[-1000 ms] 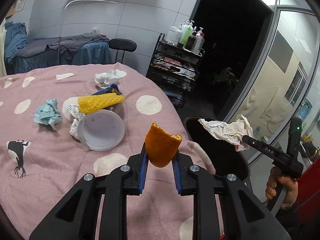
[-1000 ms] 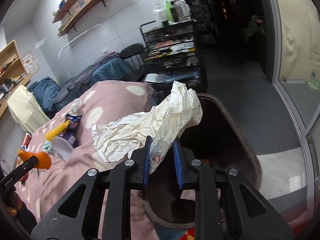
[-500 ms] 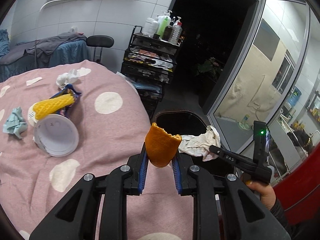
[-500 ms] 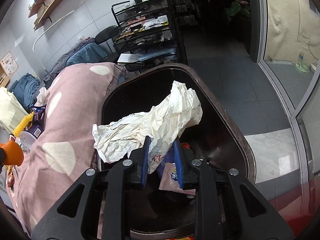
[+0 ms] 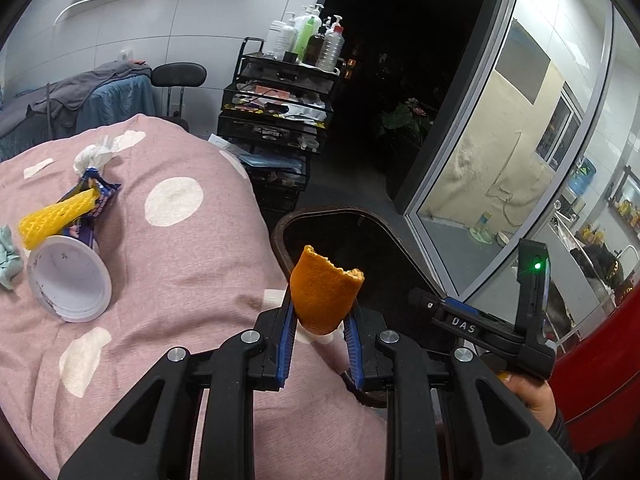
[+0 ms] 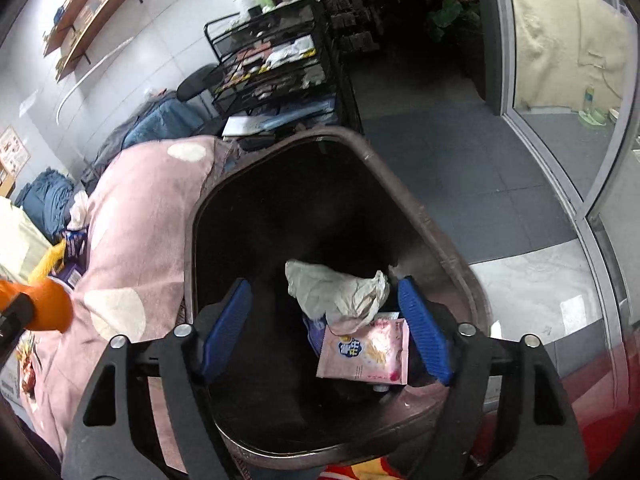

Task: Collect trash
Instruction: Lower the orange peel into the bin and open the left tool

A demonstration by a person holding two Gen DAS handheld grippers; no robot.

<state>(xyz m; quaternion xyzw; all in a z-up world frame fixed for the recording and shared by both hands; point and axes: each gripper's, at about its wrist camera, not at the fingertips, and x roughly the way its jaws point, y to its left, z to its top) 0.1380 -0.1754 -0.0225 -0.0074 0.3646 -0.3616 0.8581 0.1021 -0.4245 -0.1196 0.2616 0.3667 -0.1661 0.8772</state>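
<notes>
My left gripper (image 5: pixel 320 322) is shut on an orange peel (image 5: pixel 325 297) and holds it over the edge of the pink spotted tablecloth (image 5: pixel 172 280), beside the dark brown trash bin (image 5: pixel 280 229). My right gripper (image 6: pixel 326 320) is open over the bin (image 6: pixel 424 216). A crumpled white paper (image 6: pixel 340 290) lies inside the bin on a pink snack wrapper (image 6: pixel 366 354). The peel also shows at the left edge of the right wrist view (image 6: pixel 48 306).
On the cloth lie a white plastic cup (image 5: pixel 70 284), a yellow foam net (image 5: pixel 56 212), a purple wrapper (image 5: pixel 98 190), a white tissue (image 5: pixel 94 154) and a light blue tissue (image 5: pixel 6 256). A black wire cart (image 5: pixel 280 120) with bottles stands behind the bin. A glass door (image 5: pixel 520 152) is at the right.
My right gripper lowered over the bin, opened and let the crumpled paper fall in. My left gripper carried the orange peel rightward toward the bin.
</notes>
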